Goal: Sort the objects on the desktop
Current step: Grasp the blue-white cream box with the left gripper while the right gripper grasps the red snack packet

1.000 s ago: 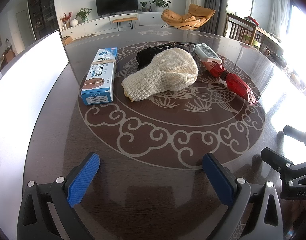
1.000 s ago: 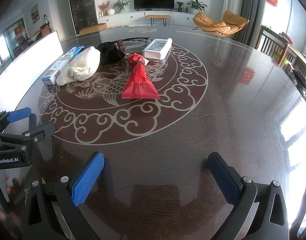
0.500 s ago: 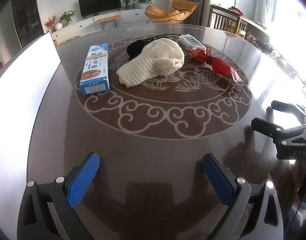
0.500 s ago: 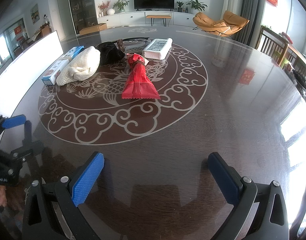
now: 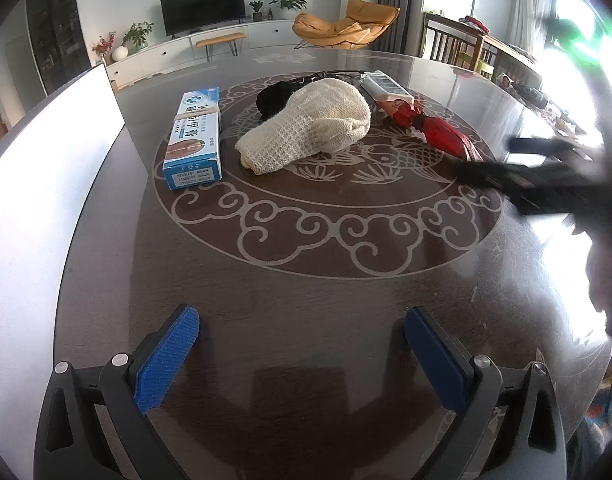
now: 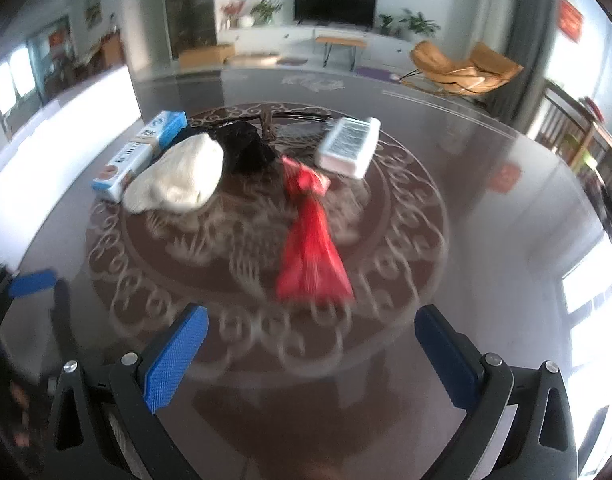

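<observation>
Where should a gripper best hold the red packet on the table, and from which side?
Probably at the tied neck of the red packet, where it is narrowest, coming from above with the fingers across its length. The flared flat end lies wide on the table.

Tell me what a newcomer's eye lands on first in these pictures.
The red packet stands out, lying on the dark table right of centre, directly ahead of the open right gripper. Left of it, a cream knitted cloth lies humped against a black bundle, with a blue and white box beside it. The left gripper hangs open, well short of them.
</observation>
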Demonstrator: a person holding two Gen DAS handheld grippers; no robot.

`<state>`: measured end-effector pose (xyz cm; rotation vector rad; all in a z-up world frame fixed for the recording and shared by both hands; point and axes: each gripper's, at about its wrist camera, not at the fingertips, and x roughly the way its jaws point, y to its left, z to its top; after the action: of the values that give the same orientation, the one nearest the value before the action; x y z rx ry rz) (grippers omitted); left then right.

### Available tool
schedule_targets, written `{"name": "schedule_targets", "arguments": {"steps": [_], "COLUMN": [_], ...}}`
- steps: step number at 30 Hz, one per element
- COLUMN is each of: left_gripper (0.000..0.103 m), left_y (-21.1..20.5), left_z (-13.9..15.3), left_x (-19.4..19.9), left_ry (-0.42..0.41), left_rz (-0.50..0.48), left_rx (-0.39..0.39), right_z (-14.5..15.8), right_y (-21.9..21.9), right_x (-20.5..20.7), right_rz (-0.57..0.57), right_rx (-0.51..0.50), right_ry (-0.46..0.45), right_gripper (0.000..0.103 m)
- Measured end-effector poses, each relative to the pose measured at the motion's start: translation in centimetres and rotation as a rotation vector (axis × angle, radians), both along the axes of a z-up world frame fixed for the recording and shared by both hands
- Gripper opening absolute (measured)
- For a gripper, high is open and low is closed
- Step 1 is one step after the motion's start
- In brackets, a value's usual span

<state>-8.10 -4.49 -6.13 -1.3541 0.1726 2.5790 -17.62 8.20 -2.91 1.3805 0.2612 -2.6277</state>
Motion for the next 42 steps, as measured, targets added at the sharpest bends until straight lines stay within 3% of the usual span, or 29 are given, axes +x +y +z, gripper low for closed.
{"name": "schedule_targets", "arguments": {"steps": [2, 4, 6, 7, 9, 15, 19, 22, 28, 32, 34, 37, 38, 40, 42], "left_gripper": [0.103, 0.103, 0.103, 0.103, 0.103, 0.103, 0.103, 0.103, 0.103, 0.103, 0.103, 0.102, 0.099, 0.076, 0.064], "left_y": [0.0, 0.0, 0.0, 0.0, 0.0, -0.5, -4.2, -6.0, -6.1, -6.1, -5.5, -4.7, -4.5, -4.4, -4.5], "left_z": [0.0, 0.0, 0.0, 0.0, 0.0, 0.2, 2.7, 3.9, 2.4, 0.4, 0.2, 0.2, 0.3, 0.6, 0.8], "left_x": [0.0, 0.0, 0.0, 0.0, 0.0, -0.4, -3.8, -8.3, -16.4, -19.0, -19.3, -19.3, -19.2, -18.9, -18.7], "left_ry": [0.0, 0.0, 0.0, 0.0, 0.0, -0.019, 0.003, -0.026, -0.09, -0.126, -0.096, -0.061, -0.045, -0.013, 0.0], "left_rz": [0.0, 0.0, 0.0, 0.0, 0.0, 0.013, 0.119, 0.185, 0.228, 0.251, 0.229, 0.175, 0.162, 0.163, 0.173], "left_rx": [0.0, 0.0, 0.0, 0.0, 0.0, 0.003, 0.157, 0.199, 0.073, 0.038, -0.016, -0.017, -0.016, -0.012, -0.011], "right_z": [-0.7, -1.4, -1.2, -1.1, -1.1, -1.6, -1.4, -1.4, -1.3, -1.2, -1.2, -1.2, -1.2, -1.2, -1.2], "right_y": [-0.1, 0.4, 1.2, 1.5, 1.9, 1.9, 2.5, 2.1, 2.0, 1.8, 1.7, 1.7, 1.8, 1.7, 1.7], "right_x": [-2.3, -3.8, -4.2, -4.1, -3.1, 4.0, 4.8, 5.0, 4.5, 4.6, 4.6, 4.6, 4.6, 4.6, 4.6], "right_rz": [-0.016, -0.04, -0.072, -0.075, -0.075, -0.018, -0.011, -0.009, -0.008, -0.007, -0.006, -0.006, -0.006, -0.007, -0.007], "right_rx": [0.001, -0.046, -0.092, -0.11, -0.15, -0.098, -0.135, -0.101, -0.083, -0.07, -0.072, -0.069, -0.071, -0.07, -0.067], "right_ry": [-0.027, -0.058, -0.027, -0.021, -0.011, 0.074, 0.067, 0.072, 0.074, 0.077, 0.076, 0.077, 0.077, 0.077, 0.078], "right_gripper": [0.083, 0.073, 0.052, 0.034, 0.028, 0.026, 0.026, 0.027, 0.027, 0.027, 0.027, 0.027, 0.027, 0.027, 0.027]}}
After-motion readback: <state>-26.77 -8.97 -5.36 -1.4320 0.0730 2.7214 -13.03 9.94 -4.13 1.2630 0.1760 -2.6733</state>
